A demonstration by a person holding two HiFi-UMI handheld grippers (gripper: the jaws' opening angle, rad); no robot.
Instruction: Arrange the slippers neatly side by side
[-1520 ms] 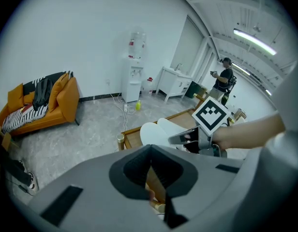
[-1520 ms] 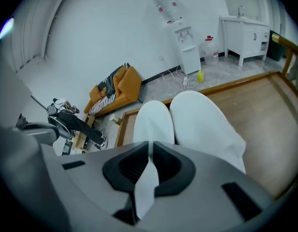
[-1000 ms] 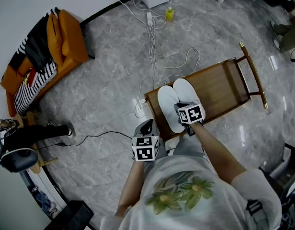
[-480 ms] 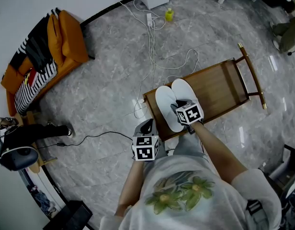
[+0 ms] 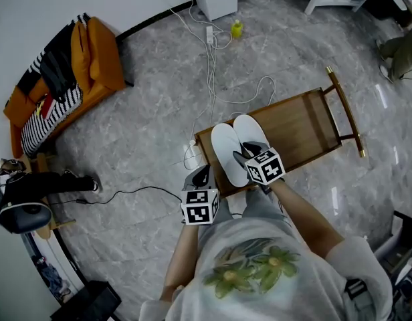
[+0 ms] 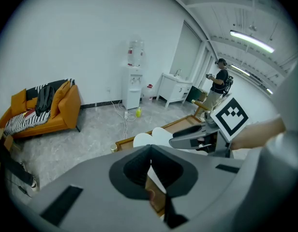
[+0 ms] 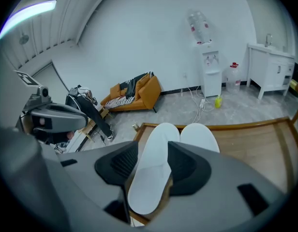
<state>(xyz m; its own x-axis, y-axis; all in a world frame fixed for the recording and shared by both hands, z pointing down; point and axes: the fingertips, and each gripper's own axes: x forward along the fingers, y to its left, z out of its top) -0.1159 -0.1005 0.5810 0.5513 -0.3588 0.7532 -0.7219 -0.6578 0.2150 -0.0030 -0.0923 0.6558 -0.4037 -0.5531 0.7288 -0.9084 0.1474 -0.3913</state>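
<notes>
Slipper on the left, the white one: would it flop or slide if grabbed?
Probably floppy: the slipper looks thin and flat, like soft cloth, so likely light too. It may slide easily, since the wooden tray under it looks smooth.

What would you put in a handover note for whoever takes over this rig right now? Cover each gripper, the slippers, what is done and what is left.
Left gripper: shut, empty, off the near edge of the wooden tray.
Right gripper: open, jaws have just been opening; nothing gripped, one slipper shows through the gap.
Slippers: left slipper and right slipper lie side by side on the tray, touching, toes pointing away.
Done: pair looks arranged.
Left: probably only draw the right gripper clear and check that the heels line up.
</notes>
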